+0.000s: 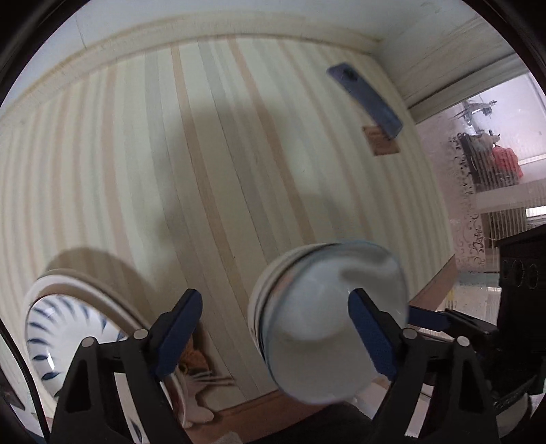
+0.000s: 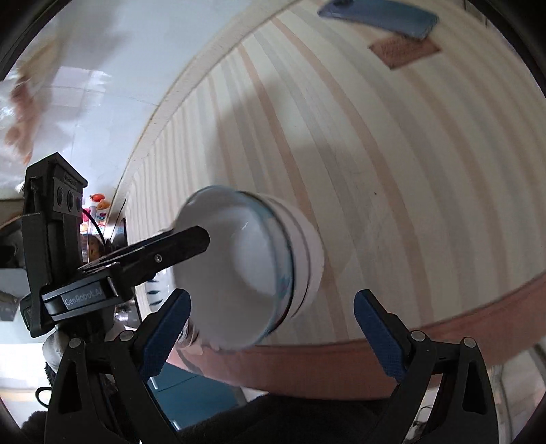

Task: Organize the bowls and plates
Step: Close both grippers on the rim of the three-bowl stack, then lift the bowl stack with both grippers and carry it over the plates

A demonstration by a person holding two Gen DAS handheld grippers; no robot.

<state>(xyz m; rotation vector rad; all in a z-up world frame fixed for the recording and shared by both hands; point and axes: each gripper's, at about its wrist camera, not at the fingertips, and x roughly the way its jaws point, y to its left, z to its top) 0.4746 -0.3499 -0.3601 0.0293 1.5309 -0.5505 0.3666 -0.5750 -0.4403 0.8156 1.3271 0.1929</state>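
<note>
Left wrist view first: I count two dishes on the striped table [image 1: 211,164]. One is a clear glass bowl [image 1: 334,321] sitting in a white ceramic bowl [image 1: 269,283] (so really a stack of two, a bit motion-blurred), lower centre-right of the frame. The other is a white plate [image 1: 51,321] with dark blue leaf-like strokes around its inside, lower left, with a plain white rim around it.

The left gripper [image 1: 276,331] has its two blue-padded fingers spread wide. The right-hand finger overlaps the glass bowl's rim, the other is off by the plate. I can't tell for sure from this view whether anything is pinched. The right wrist view helps: a black finger of the left gripper [image 2: 184,244] reaches in from the left and lies across the mouth of the glass bowl [image 2: 235,269], which looks smooth, round and shallow, nested in the white ceramic bowl [image 2: 307,252] with a thin dark band around it.

The right gripper [image 2: 273,328] is also wide open and holds nothing. The bowl stack sits between and just past its fingers, in the middle of the frame.

One blue phone [image 2: 378,17] lies at the upper right, overlapping one brown card-like rectangle [image 2: 406,51]. The tablecloth is cream with tan and grey stripes, over a reddish-brown table edge [image 2: 443,334].
</note>
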